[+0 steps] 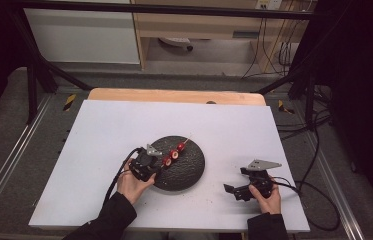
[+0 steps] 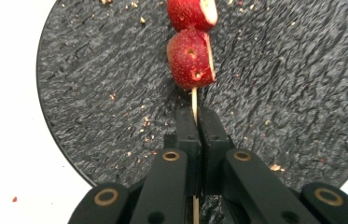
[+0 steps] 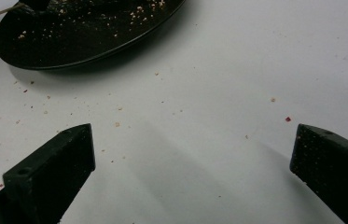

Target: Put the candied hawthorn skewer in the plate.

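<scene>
A thin wooden skewer (image 2: pixel 194 99) carries red fruit pieces (image 2: pixel 191 58) over a round black plate (image 1: pixel 190 165). My left gripper (image 2: pixel 197 122) is shut on the skewer's bare end, at the plate's left edge (image 1: pixel 150 166). In the high view three red pieces (image 1: pixel 174 154) line up along the stick, which slants up to the right. My right gripper (image 1: pixel 234 190) rests near the table's front right, open, jaws wide apart with nothing between them (image 3: pixel 192 154). The plate (image 3: pixel 83 32) lies beyond its jaws.
The white table top (image 1: pixel 124 125) is scattered with small crumbs (image 3: pixel 118 124) near the plate. Cables (image 1: pixel 319 200) trail off the right edge. A metal frame surrounds the table, with floor and a cabinet beyond.
</scene>
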A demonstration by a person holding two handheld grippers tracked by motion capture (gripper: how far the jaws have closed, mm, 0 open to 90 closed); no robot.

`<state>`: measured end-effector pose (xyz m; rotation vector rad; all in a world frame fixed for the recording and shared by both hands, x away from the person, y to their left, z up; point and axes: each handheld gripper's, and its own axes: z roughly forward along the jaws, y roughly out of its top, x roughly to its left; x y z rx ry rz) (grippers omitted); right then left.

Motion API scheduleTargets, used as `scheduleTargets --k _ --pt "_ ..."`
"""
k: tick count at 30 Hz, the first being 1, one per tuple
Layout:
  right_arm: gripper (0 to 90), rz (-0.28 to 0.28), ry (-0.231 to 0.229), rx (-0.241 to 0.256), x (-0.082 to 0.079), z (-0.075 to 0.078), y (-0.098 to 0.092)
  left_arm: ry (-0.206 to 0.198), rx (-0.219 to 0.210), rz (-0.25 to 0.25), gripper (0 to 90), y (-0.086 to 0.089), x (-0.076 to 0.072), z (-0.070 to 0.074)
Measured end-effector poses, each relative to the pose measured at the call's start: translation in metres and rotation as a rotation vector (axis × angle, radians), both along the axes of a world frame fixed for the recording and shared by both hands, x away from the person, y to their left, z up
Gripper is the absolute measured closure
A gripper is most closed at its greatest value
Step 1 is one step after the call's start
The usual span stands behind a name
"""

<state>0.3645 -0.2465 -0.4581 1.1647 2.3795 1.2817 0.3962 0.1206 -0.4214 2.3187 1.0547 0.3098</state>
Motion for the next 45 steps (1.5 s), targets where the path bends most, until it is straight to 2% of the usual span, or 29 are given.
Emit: scheduleTargets --k 2,13,17,21,28,30,33,37,40,42,45 --pt "0.8 -0.007 0.004 0.007 0.000 0.000 0.000 0.003 0.012 -0.001 88.1 -0.002 0.000 -0.001" --pt "0.7 -0.004 0.005 0.000 0.000 0.000 0.000 -0.009 0.008 -0.013 85.1 -0.003 -0.001 -0.002" --pt "0.6 -0.008 0.007 0.000 -0.001 0.000 0.000 -0.018 -0.028 -0.026 75.9 0.002 -0.003 0.002" --pt "0.6 -0.011 0.007 -0.005 -0.001 -0.001 0.000 -0.005 -0.080 -0.047 65.0 0.010 -0.006 0.010" --pt "0.6 -0.011 0.001 -0.001 -0.001 0.000 -0.001 -0.033 -0.120 -0.091 41.0 0.028 -0.013 0.021" --pt "0.6 -0.011 0.006 -0.001 -0.001 0.000 0.000 -0.036 -0.116 -0.100 34.6 0.033 -0.016 0.023" --pt "0.6 -0.012 0.006 -0.002 -0.001 0.000 0.000 -0.047 -0.088 -0.096 26.3 0.042 -0.017 0.023" --pt "0.6 -0.012 0.003 0.000 -0.001 0.000 -0.001 -0.080 -0.100 -0.080 18.7 0.059 -0.020 0.022" --pt "0.6 -0.013 0.004 0.002 -0.001 0.000 -0.001 -0.115 -0.089 -0.034 15.4 0.071 -0.023 0.019" --pt "0.6 -0.014 0.005 0.002 -0.001 0.000 -0.001 -0.124 -0.079 -0.002 15.2 0.079 -0.024 0.016" --pt "0.6 -0.018 0.007 0.004 -0.002 0.000 -0.001 -0.133 -0.080 0.014 14.1 0.091 -0.027 0.011"
